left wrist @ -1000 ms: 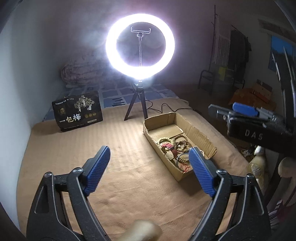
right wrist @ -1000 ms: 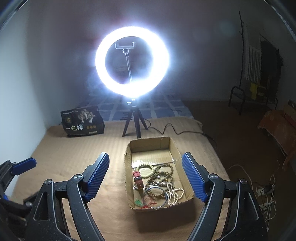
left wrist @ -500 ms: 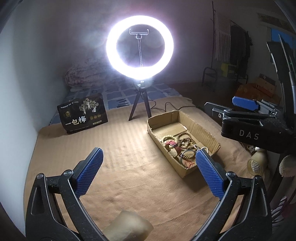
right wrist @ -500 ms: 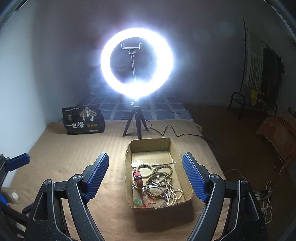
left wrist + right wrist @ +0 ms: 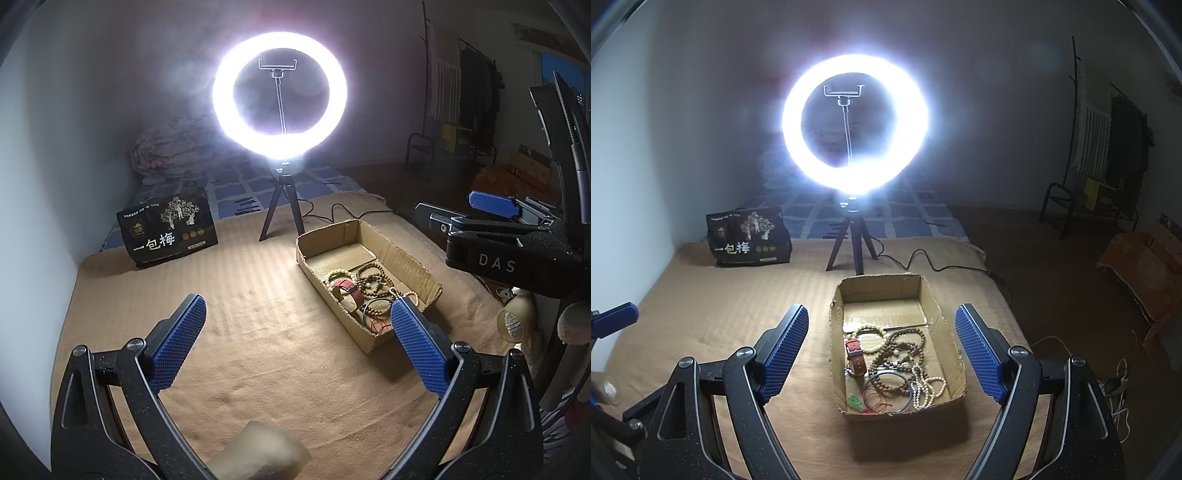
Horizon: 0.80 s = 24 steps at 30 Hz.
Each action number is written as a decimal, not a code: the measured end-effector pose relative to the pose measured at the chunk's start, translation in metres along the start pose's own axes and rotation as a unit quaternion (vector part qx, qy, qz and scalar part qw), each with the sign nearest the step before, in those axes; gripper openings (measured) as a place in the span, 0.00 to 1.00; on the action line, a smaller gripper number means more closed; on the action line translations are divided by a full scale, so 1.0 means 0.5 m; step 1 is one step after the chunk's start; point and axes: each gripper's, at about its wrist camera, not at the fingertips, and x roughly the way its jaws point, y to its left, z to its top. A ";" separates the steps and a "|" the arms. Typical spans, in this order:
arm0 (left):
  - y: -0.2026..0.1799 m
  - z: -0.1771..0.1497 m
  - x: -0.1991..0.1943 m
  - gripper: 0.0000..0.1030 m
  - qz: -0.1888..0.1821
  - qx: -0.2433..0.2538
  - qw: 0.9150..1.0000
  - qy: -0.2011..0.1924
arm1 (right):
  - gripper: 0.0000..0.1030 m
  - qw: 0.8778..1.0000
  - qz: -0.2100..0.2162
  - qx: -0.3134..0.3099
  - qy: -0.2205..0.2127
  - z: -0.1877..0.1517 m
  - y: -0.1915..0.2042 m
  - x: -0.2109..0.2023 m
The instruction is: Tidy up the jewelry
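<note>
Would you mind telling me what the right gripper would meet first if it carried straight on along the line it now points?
Most likely the cardboard box, which lies between the right gripper's open jaws; probably the tangle of bead bracelets in it, though depth is hard to judge.

The tan blanket (image 5: 240,295) lies bare and wide to the left of the cardboard box (image 5: 947,343), with nothing between the left tongs (image 5: 295,339) and that stretch. The box is open on top, and its walls ring the tangled beads (image 5: 901,350). Behind it the ring light tripod (image 5: 851,243) and its cable (image 5: 923,258) block the far edge; a black bag (image 5: 168,230) stands back left.
</note>
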 end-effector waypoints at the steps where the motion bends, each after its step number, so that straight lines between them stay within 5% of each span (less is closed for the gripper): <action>1: 0.000 0.000 0.000 0.99 -0.001 0.000 1.000 0.000 | 0.79 1.000 0.000 0.000 0.000 0.000 0.000 0.000; 24: 0.001 0.002 -0.002 0.99 0.000 0.000 1.000 -0.001 | 0.79 1.000 -0.001 0.000 0.001 -0.001 0.002 0.001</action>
